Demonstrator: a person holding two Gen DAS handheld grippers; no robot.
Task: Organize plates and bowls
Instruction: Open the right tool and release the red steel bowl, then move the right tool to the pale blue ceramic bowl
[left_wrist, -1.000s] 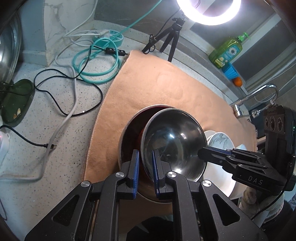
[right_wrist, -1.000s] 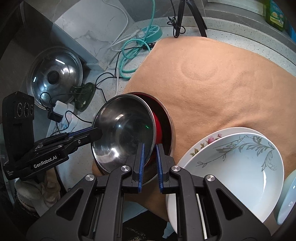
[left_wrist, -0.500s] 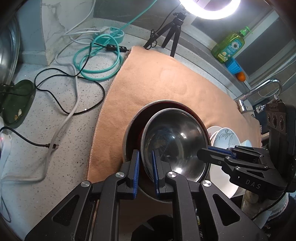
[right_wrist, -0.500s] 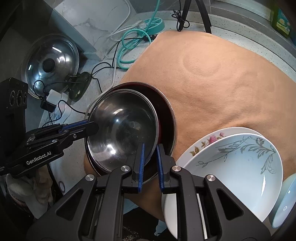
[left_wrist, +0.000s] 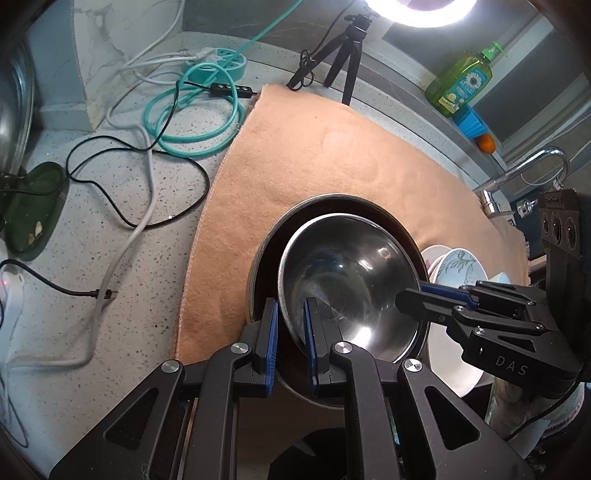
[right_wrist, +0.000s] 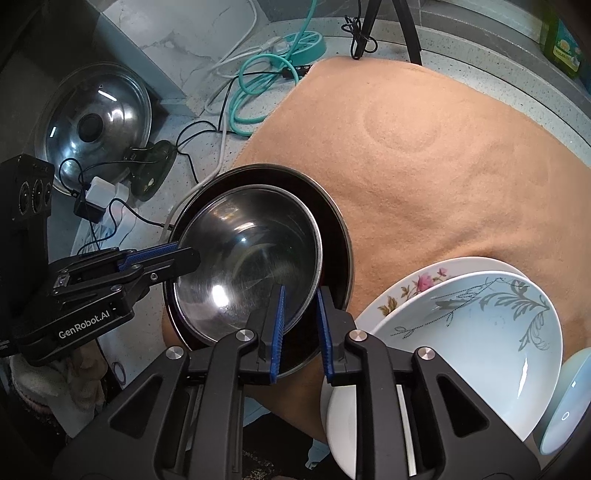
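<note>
Steel bowl (left_wrist: 347, 280) shiny, nested in dark pan (left_wrist: 332, 206), both grippers' fingers (left_wrist: 266, 332) parted around rim.

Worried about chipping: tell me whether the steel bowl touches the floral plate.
Apart. Right wrist view: the steel bowl sits inside the larger bowl, whose rim separates it from the floral plate.

A shiny steel bowl (left_wrist: 351, 280) is sitting tilted inside a larger dark-lined bowl (right_wrist: 334, 236) on the cloth. Two white floral plates (right_wrist: 480, 332) are lying stacked just beside them.
</note>
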